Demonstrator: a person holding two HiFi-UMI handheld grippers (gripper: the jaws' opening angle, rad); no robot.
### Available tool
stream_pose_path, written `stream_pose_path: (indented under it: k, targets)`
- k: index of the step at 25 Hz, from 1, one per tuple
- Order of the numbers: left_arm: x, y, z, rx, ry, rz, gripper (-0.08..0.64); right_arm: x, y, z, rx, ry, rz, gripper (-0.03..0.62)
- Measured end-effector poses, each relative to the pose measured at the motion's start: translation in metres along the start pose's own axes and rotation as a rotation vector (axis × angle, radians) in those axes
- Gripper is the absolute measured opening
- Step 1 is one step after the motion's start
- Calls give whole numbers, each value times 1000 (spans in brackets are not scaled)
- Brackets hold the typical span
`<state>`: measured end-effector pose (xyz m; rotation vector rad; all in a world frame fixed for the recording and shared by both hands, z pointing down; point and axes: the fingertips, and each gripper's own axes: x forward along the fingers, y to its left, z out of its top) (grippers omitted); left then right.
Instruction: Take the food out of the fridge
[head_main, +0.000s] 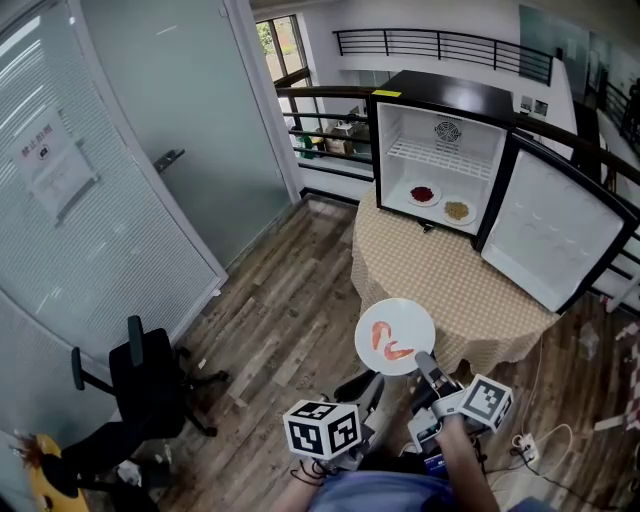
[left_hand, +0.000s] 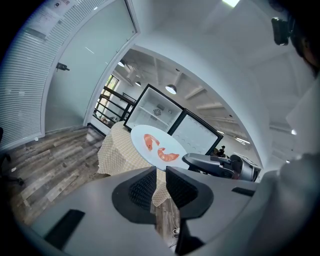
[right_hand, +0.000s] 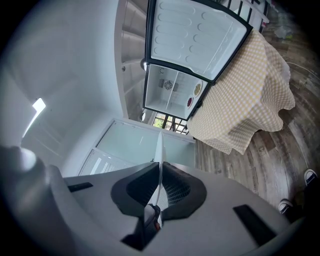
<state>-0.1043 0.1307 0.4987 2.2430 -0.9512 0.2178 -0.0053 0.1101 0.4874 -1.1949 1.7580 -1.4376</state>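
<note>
A white plate (head_main: 395, 336) with two pieces of shrimp (head_main: 390, 342) hangs in the air in front of the round checked table (head_main: 450, 285). My right gripper (head_main: 425, 365) is shut on its near rim; in the right gripper view the plate (right_hand: 159, 150) shows edge-on between the pads. To the left and lower, my left gripper (head_main: 372, 385) has a narrow gap between its jaws and nothing in it (left_hand: 160, 186). The small black fridge (head_main: 440, 150) stands open on the table. Inside are a plate of red food (head_main: 424, 194) and a plate of yellowish food (head_main: 457, 210).
The fridge door (head_main: 555, 225) swings out to the right over the table. A black office chair (head_main: 150, 385) stands at the lower left by a glass wall (head_main: 120, 150). Cables and a socket strip (head_main: 530, 445) lie on the wooden floor at the right.
</note>
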Motion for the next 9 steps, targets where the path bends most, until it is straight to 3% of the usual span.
stream_pose_path:
  k: [9]
  targets:
    - [-1, 1, 3, 11, 4, -9, 55, -1, -2, -1, -11, -12, -28, 26]
